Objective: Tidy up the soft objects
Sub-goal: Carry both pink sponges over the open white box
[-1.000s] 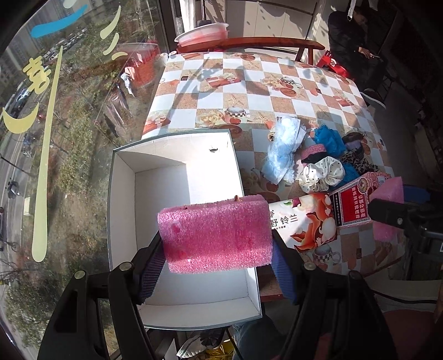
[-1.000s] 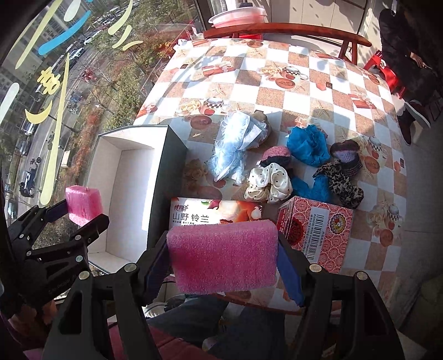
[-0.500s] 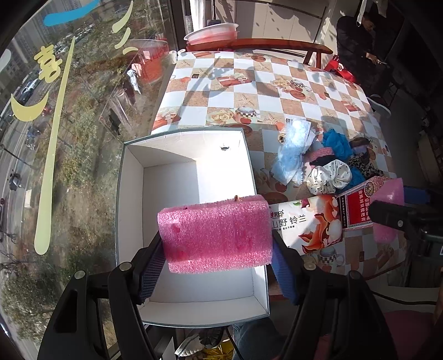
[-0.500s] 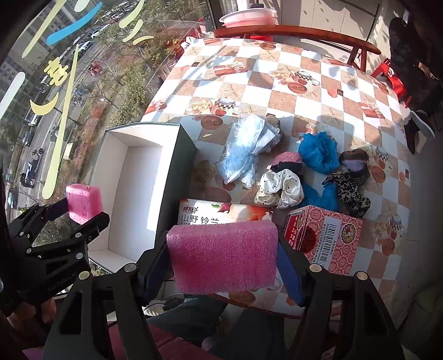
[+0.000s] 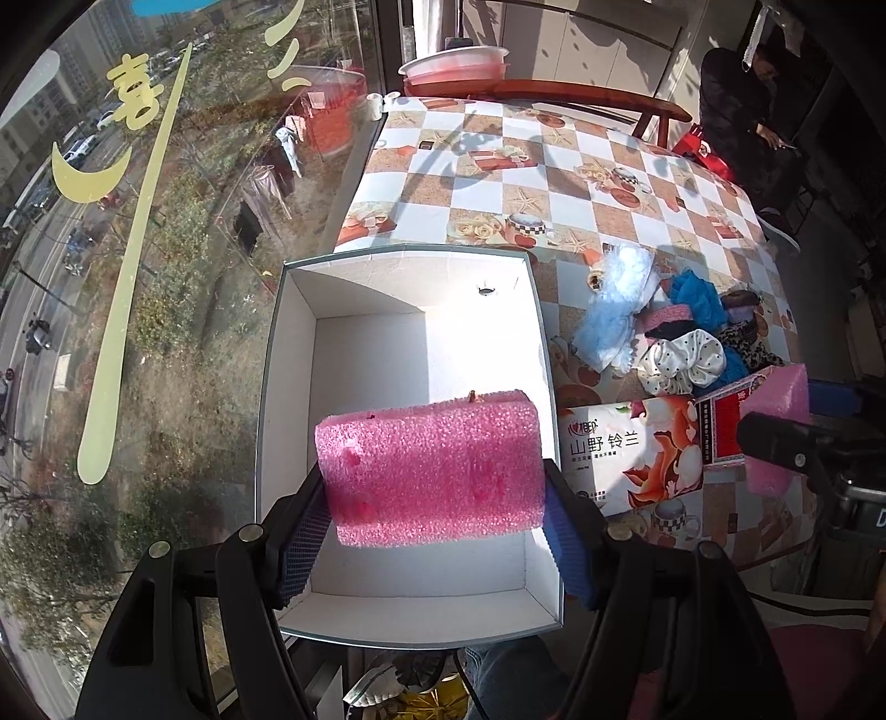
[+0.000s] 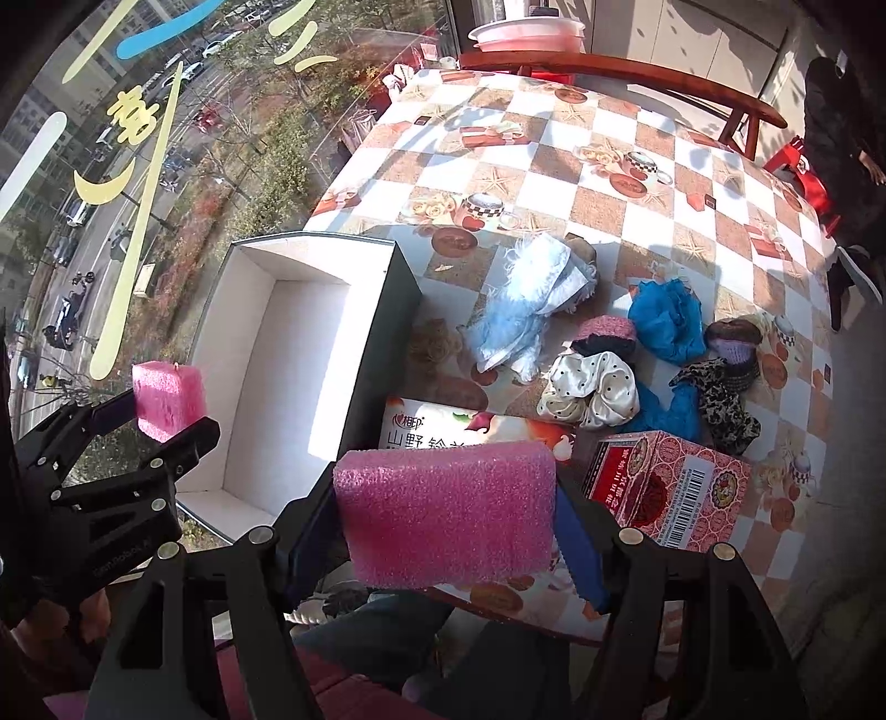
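My left gripper [image 5: 437, 531] is shut on a pink foam block [image 5: 429, 468] and hangs over the open white box [image 5: 365, 354], pointing steeply down. From the right wrist view, that left gripper [image 6: 166, 412] and its foam [image 6: 166, 399] sit over the box's near-left part. My right gripper [image 6: 443, 554] is shut on a second pink foam block [image 6: 446, 509], above the table's front edge and a tissue pack [image 6: 432, 435]. A pile of soft items lies on the table: light blue fabric [image 6: 526, 299], a white dotted scrunchie [image 6: 592, 387], blue cloth [image 6: 664, 321] and a leopard scrunchie [image 6: 720, 401].
A red patterned carton [image 6: 670, 487] stands right of the tissue pack. The checkered table [image 6: 554, 166] runs back to a wooden chair rail [image 6: 637, 72] and a pink basin [image 6: 526, 30]. A window [image 5: 111, 277] is at the left. A person in dark clothes [image 5: 742, 116] sits far right.
Both grippers have drifted a little to the left, toward the window, and rolled slightly; the box and table items sit further right in both views. Both grips on the foam are unchanged.
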Tool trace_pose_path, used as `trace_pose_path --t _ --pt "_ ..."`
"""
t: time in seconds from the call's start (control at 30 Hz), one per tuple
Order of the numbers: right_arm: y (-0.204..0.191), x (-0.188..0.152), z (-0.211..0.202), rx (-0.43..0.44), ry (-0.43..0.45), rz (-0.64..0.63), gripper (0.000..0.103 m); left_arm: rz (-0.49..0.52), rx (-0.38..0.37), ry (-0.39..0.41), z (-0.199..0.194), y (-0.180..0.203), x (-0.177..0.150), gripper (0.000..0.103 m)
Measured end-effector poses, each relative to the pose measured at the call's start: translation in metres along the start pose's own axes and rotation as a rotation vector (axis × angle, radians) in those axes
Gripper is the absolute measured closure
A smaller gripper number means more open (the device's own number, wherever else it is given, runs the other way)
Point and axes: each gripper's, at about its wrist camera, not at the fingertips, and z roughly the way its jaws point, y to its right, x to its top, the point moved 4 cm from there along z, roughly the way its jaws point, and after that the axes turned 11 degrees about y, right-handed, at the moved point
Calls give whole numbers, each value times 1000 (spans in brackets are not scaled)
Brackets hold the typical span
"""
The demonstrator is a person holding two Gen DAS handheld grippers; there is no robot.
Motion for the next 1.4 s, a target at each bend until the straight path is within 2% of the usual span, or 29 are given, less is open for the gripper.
trace_pose_path --t 0.53,0.7,1.0,1.4 --pt "-32 6 10 30 -25 -99 32 -81 52 -16 4 -39 -12 29" --pt "-45 7 12 60 -23 -136 32 -58 85 -21 7 -49 -19 29" --pt "-80 2 24 135 -49 -237 31 -57 88 -96 24 -53 -41 29" --pt "-118 4 42 180 -79 -316 31 -40 94 -152 36 -56 -56 29"
